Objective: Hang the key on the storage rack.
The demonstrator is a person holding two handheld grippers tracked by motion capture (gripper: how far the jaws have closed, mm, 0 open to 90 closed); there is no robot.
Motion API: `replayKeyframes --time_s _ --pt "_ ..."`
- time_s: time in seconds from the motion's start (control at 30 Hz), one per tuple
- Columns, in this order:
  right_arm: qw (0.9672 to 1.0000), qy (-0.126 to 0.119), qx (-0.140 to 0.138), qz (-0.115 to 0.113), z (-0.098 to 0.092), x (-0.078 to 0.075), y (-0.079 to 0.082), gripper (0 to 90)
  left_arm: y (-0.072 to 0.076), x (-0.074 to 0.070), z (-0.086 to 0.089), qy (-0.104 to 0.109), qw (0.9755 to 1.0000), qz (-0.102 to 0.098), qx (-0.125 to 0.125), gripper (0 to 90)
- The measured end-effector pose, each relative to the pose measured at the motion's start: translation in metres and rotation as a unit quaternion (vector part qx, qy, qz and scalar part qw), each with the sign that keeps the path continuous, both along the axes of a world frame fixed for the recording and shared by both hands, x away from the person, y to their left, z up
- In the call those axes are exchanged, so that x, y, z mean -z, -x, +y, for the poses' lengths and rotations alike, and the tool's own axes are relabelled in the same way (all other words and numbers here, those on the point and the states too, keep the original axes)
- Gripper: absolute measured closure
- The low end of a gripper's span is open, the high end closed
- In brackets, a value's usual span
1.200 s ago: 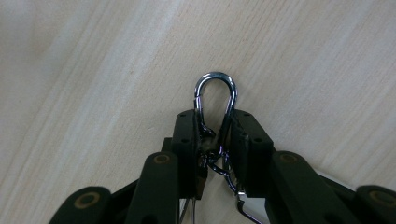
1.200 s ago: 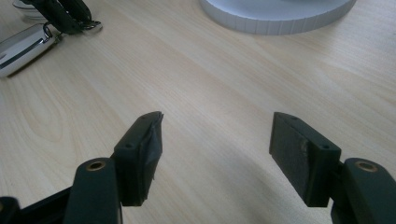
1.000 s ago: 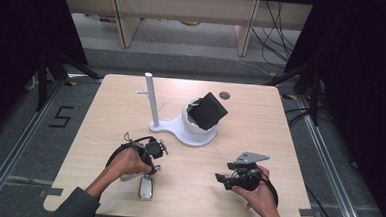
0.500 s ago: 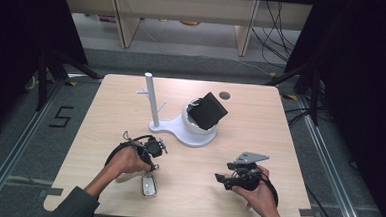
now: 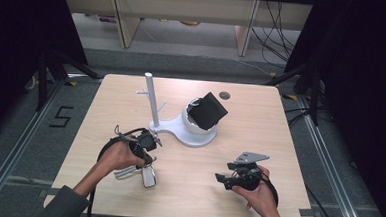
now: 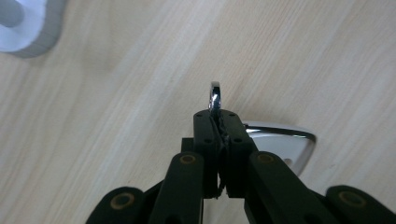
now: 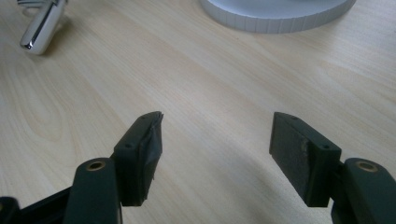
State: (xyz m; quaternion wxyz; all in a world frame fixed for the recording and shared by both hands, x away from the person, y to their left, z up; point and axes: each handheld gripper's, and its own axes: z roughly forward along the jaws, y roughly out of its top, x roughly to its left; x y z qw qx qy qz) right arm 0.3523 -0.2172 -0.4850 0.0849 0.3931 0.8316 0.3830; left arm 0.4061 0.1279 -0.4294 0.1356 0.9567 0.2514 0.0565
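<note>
Holding a shiny metal thing (image 5: 147,175), my left gripper (image 6: 218,122) has its fingers pinching a thin ring (image 6: 215,95) at the thing's top end. They have just been closing, and the ring is squeezed tight between them. From the high view, the metal thing hangs under my left gripper, its long side running from the fingers toward my edge of the counter (image 5: 260,117). Its wide, rounded end (image 6: 280,142) is on the counter, just past the fingers and a bit to one side in the left gripper view. I cannot tell what the thing is.

My right gripper (image 7: 215,154) has its fingers spread wide with only bare counter between them. It is well apart from the metal thing. A white stand (image 5: 192,133) with a tall post sits farther back, with a black block (image 5: 208,111) on it.
</note>
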Motion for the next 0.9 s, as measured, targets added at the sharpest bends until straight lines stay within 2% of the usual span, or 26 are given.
replayKeyframes --time_s 0.03,0.1,0.13,0.17,0.3,0.37,0.4,0.5,0.57,0.6,0.73,0.9 --pt "0.9999 0.005 -0.006 -0.01 -0.001 0.001 -0.002 35.4 0.0 -0.004 0.002 0.004 0.9999 -0.009 -0.004 86.6" --pt "0.9999 0.003 -0.007 -0.012 -0.002 0.001 -0.002 35.4 0.0 -0.016 0.007 0.0 0.9999 -0.012 -0.006 86.5" --pt "0.9999 0.004 -0.007 -0.011 -0.002 0.001 -0.002 35.4 0.0 -0.022 0.009 0.005 0.9998 -0.019 -0.01 86.6" --pt "0.9999 0.005 -0.007 -0.011 -0.002 0.001 -0.003 35.3 -0.001 -0.027 0.012 0.005 0.9998 -0.018 -0.012 86.6" --pt "0.9999 0.003 -0.006 -0.01 -0.002 0.001 -0.003 35.3 -0.003 -0.047 0.022 0.005 0.999 -0.038 -0.024 86.6" --pt "0.9999 0.004 -0.006 -0.009 -0.003 0.002 -0.003 35.3 -0.004 -0.055 0.029 0.007 0.9987 -0.038 -0.035 86.6" --pt "0.9999 0.004 -0.007 -0.01 -0.003 0.002 -0.003 35.3 -0.006 -0.06 0.032 0.006 0.9981 -0.047 -0.038 86.6" --pt "0.9999 0.004 -0.007 -0.007 -0.003 0.002 -0.004 35.3 -0.007 -0.071 0.042 0.015 0.9972 -0.052 -0.053 86.6" --pt "1.0 0.003 -0.006 -0.002 -0.003 0.003 -0.003 35.3 -0.01 -0.078 0.047 0.012 0.997 -0.053 -0.055 86.5" --pt "1.0 0.005 -0.005 -0.004 -0.003 0.003 -0.003 35.3 -0.011 -0.082 0.05 0.012 0.9963 -0.06 -0.061 86.6" --pt "1.0 0.004 -0.004 -0.004 -0.003 0.003 -0.004 35.3 -0.014 -0.095 0.056 0.014 0.9957 -0.055 -0.073 86.6" --pt "1.0 0.002 -0.004 -0.004 -0.003 0.003 -0.004 35.3 -0.022 -0.111 0.066 0.011 0.9946 -0.06 -0.085 86.5"
